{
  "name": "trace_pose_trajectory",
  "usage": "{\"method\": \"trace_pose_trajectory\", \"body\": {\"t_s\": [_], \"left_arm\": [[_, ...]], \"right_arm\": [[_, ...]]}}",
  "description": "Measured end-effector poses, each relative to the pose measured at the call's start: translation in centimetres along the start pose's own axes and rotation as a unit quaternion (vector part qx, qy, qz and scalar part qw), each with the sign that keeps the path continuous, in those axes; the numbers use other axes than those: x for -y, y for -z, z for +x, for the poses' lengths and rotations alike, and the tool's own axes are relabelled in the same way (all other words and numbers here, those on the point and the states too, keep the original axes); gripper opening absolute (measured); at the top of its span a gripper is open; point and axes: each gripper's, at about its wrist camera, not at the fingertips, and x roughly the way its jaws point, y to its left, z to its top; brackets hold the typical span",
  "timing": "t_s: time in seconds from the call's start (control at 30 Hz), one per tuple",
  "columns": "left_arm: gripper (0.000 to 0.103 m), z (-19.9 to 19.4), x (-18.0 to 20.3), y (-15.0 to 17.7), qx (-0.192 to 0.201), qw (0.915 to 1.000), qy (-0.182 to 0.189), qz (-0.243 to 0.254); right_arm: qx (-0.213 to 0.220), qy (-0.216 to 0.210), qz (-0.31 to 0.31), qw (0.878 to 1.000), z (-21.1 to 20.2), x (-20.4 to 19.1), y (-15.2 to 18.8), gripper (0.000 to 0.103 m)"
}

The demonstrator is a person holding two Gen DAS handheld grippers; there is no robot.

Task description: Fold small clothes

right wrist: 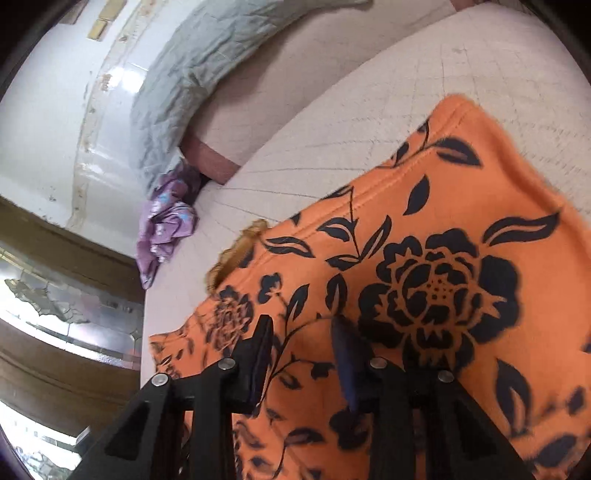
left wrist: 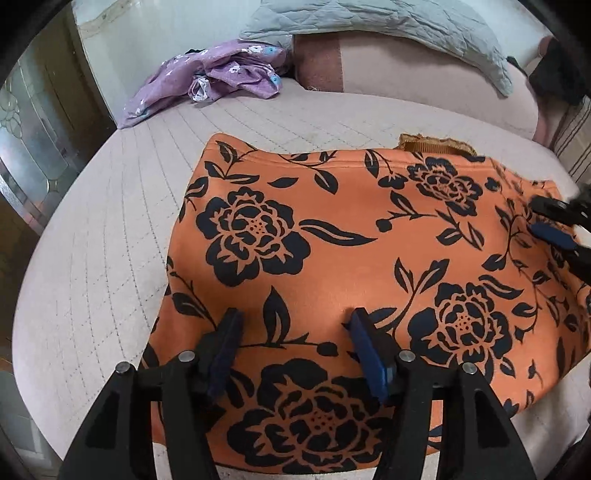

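An orange garment with black flowers [left wrist: 332,236] lies spread flat on the quilted bed [left wrist: 110,258]. A brown lace trim [left wrist: 436,142] pokes out at its far edge. My left gripper [left wrist: 293,325] is open, its fingers hovering over the garment's near part. My right gripper [right wrist: 301,332] is open over the garment [right wrist: 424,258] near its trimmed edge [right wrist: 236,254]. It also shows at the right edge of the left wrist view [left wrist: 557,225], above the garment's right side.
A crumpled purple floral garment [left wrist: 214,79] lies at the far left of the bed, also in the right wrist view [right wrist: 166,225]. A grey quilted blanket [left wrist: 388,29] drapes over pink pillows [left wrist: 424,70] at the head. A glass-panelled door [left wrist: 26,122] stands left.
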Motion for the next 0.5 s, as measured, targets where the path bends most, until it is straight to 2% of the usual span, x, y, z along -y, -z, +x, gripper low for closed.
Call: {"method": "trace_pose_trajectory", "body": {"t_s": [0.07,0.13,0.17,0.2,0.3,0.33,0.4,0.43,0.47,0.5], "left_arm": [[0.062,-0.4,-0.4,-0.2,0.005,0.9999,0.012,-0.009],[0.062,-1.0,-0.9,-0.3,0.020,0.9997,0.007,-0.011],[0.062,-1.3,-1.3,-0.3,0.027,0.9996,-0.005,-0.012],[0.062,-1.4,-1.7,-0.3,0.032,0.9993,-0.010,-0.015],[0.063,-1.2,-3.2,-0.5,0.033,0.9988,-0.005,-0.035],[0.067,-0.8,-3.7,-0.4,0.027,0.9988,-0.007,-0.041],[0.070,0.5,-3.8,0.0,-0.004,0.9991,-0.024,-0.033],[0.071,1.2,-3.6,0.2,-0.015,0.9992,-0.032,-0.020],[0.071,1.0,-3.4,0.3,-0.005,0.9992,-0.038,-0.016],[0.071,0.6,-3.1,0.2,0.000,0.9990,-0.043,-0.009]], "right_arm": [[0.002,-0.007,0.008,1.000,-1.1,0.2,0.1,0.037],[0.011,-0.027,0.029,0.999,-3.7,0.9,0.7,0.044],[0.020,-0.034,0.038,0.998,-5.4,1.4,1.1,0.061],[0.030,-0.039,0.046,0.998,-6.9,1.8,1.6,0.070],[0.054,-0.047,0.058,0.996,-11.3,3.8,3.9,0.070],[0.057,-0.047,0.063,0.995,-12.4,4.5,4.7,0.070],[0.063,-0.046,0.086,0.993,-14.1,6.1,6.3,0.070],[0.075,-0.051,0.122,0.988,-15.3,7.8,7.8,0.070],[0.075,-0.051,0.122,0.988,-15.3,7.8,7.8,0.070],[0.079,-0.051,0.151,0.984,-15.9,9.4,8.5,0.070]]}}
